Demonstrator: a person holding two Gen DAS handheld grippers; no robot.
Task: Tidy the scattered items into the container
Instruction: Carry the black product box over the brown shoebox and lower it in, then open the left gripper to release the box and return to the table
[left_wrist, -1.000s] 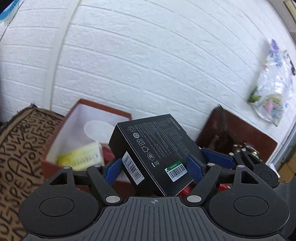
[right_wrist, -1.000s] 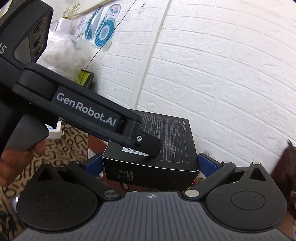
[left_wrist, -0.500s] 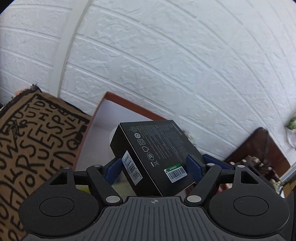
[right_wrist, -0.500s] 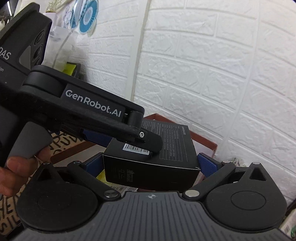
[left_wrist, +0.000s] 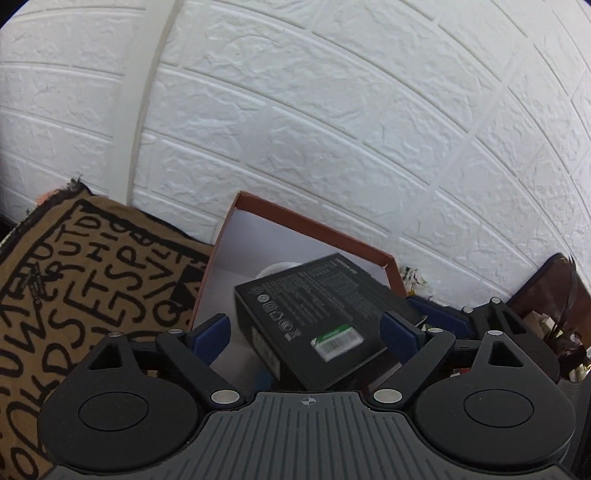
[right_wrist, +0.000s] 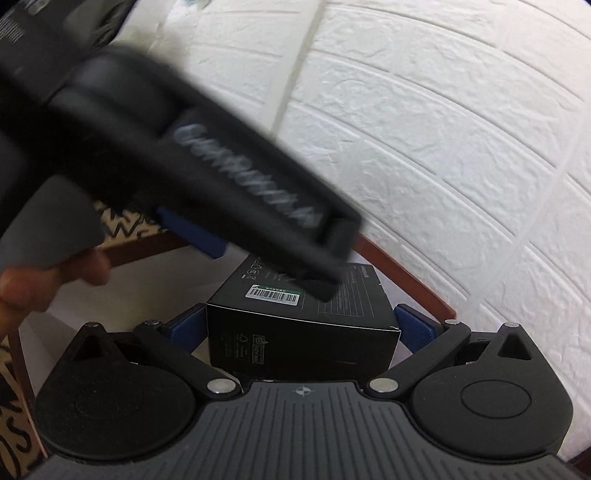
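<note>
Item: black box (left_wrist: 317, 302), printed label and barcode sticker uppermost, tilted, held over the open mouth of the red-brown container (left_wrist: 314, 225)

Holding: right gripper (right_wrist: 299, 325), jaws pinching the box across its width, a blue pad against each end. Left gripper (left_wrist: 306, 325), jaws spread; a sliver of the container's white lining showed between its left pad and the box, so it was judged not to be gripping. In the right wrist view it crossed above the box, heavily blurred, with the person's hand (right_wrist: 37, 284) at its trigger

Progress: judged late in this placement. The box was above the container and not yet resting inside. A white round item (left_wrist: 277, 267) lay within already; other contents were hidden by the box. Whether scattered items remained elsewhere could not be told

Edges and room: container rim on the far side close to the white brick wall (left_wrist: 332, 129), leaving little room beyond it. Lettered tan cloth (left_wrist: 92, 277) lay just beside the near-left rim. Dark brown object (left_wrist: 554, 288) stood to the right, apart from the container. Inside, white floor showed left of the box, judged room enough to lower it, provided the left gripper cleared upward first
</note>
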